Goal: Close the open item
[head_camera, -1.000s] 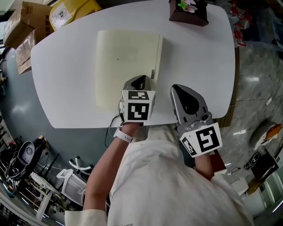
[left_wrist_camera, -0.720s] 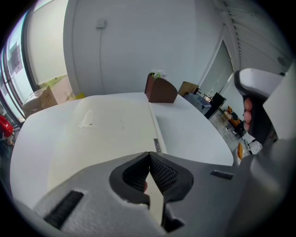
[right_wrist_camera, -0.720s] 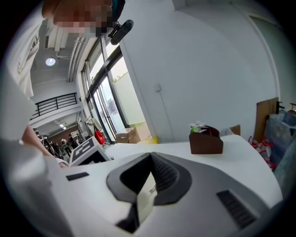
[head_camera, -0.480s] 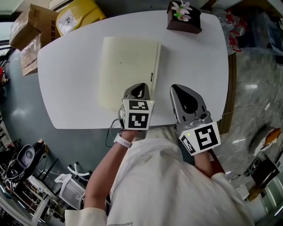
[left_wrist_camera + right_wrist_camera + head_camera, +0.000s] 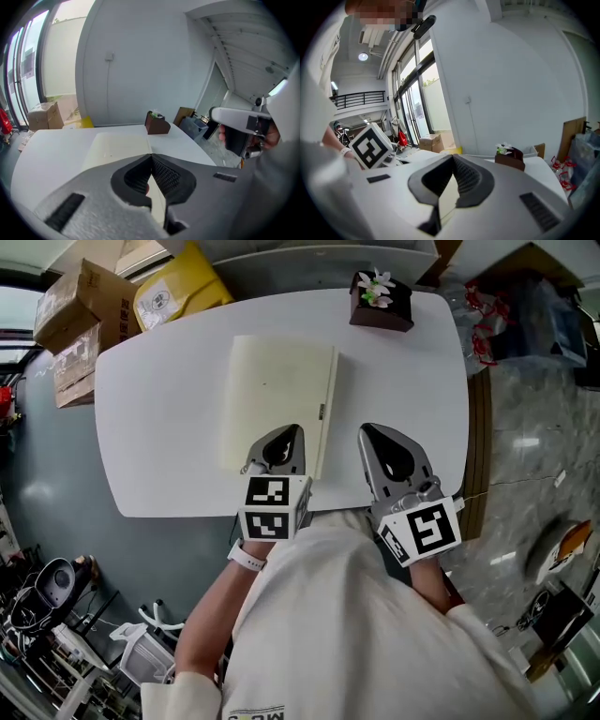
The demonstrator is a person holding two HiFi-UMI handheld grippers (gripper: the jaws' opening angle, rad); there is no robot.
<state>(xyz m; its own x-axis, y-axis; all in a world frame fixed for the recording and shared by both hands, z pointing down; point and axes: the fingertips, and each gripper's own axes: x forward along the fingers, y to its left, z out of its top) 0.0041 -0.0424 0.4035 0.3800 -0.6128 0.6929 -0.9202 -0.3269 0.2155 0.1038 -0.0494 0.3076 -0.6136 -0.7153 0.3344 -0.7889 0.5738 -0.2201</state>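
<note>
A cream-coloured book or folder (image 5: 277, 381) lies flat and closed on the white table (image 5: 159, 427), its thick edge with a small clasp facing right. My left gripper (image 5: 287, 430) hovers over the book's near right corner with its jaws shut and nothing between them. In the left gripper view the left gripper (image 5: 151, 158) points along the book (image 5: 117, 145). Just right of the book, my right gripper (image 5: 373, 431) is over bare table near the front edge. Its tips (image 5: 452, 159) meet, shut and empty.
A dark brown box with white flowers (image 5: 380, 298) stands at the table's far right corner. Cardboard boxes (image 5: 80, 320) and a yellow package (image 5: 173, 292) sit on the floor beyond the far left corner. Shelves and bags stand to the right.
Both grippers have drawn back slightly toward the table's front edge, the left one more. The book has stayed closed and still.
</note>
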